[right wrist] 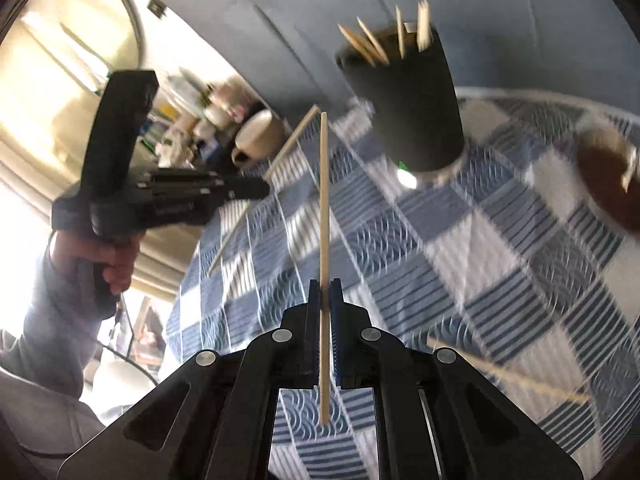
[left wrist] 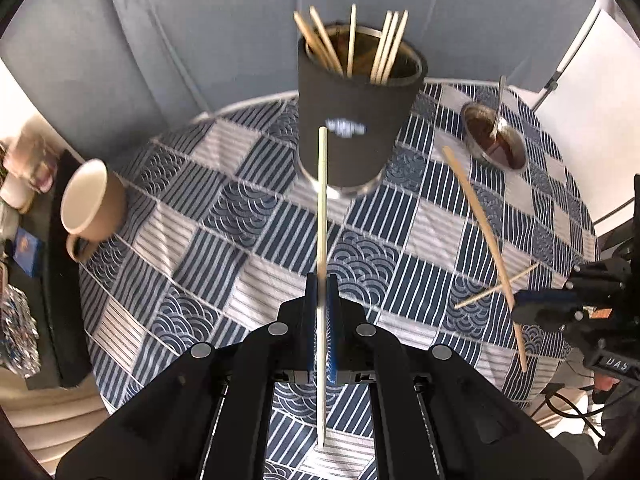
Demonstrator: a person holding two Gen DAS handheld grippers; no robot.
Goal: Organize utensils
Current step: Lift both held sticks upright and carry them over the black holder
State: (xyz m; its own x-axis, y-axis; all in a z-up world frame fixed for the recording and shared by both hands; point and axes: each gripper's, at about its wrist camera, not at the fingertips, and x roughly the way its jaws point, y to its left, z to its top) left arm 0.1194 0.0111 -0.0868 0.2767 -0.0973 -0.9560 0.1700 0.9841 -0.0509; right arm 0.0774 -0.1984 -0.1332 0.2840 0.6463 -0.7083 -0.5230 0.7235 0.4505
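The left gripper is pointing steeply down over the checked tablecloth, its fingers clamping a pale chopstick. The right gripper is tilting forward, pinching another chopstick (both sticks aimed roughly toward the black cup, which is holding several more). One loose chopstick is lying on the cloth.

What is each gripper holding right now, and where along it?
Left gripper pinches a pale wooden chopstick slightly below its middle. Right gripper pinches a tan wooden chopstick at about the same place.
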